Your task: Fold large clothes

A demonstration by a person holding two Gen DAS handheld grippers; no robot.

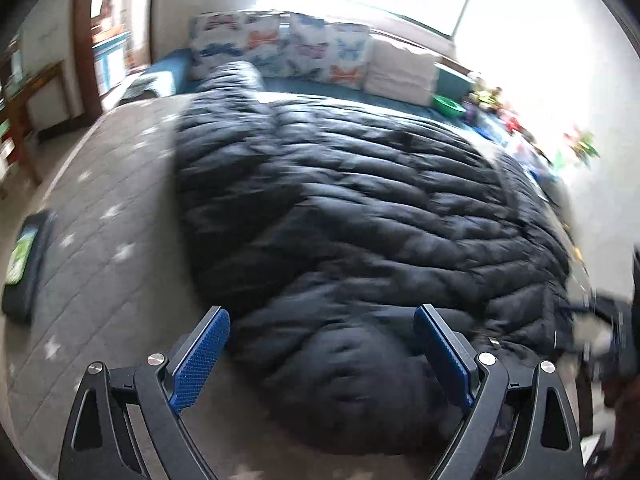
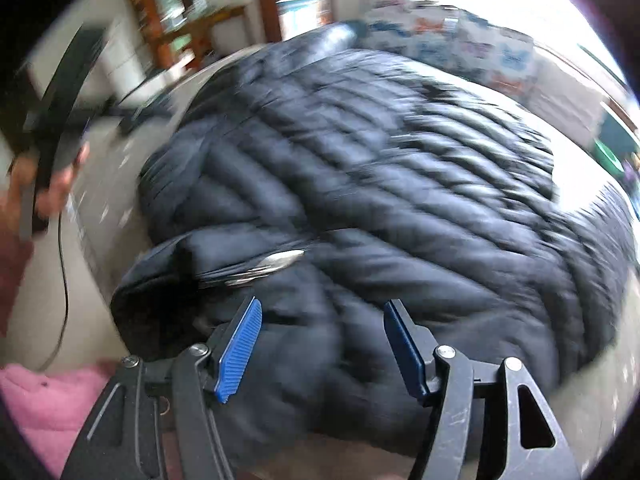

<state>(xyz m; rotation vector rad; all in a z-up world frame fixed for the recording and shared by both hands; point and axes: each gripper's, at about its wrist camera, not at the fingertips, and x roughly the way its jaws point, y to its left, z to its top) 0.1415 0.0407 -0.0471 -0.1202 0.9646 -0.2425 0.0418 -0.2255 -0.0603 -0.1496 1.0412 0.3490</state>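
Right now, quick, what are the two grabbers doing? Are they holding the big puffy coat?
Left gripper: open above the black puffy coat, holding nothing.
Right gripper: open above the coat too, holding nothing.

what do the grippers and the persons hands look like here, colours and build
Both the left gripper and the right gripper have black angular linkage arms with silver round pivot bolts and triangular cut-outs. Their fingers carry blue ribbed pads. In the right wrist view a hand grips a black handle trailing a thin black cable.
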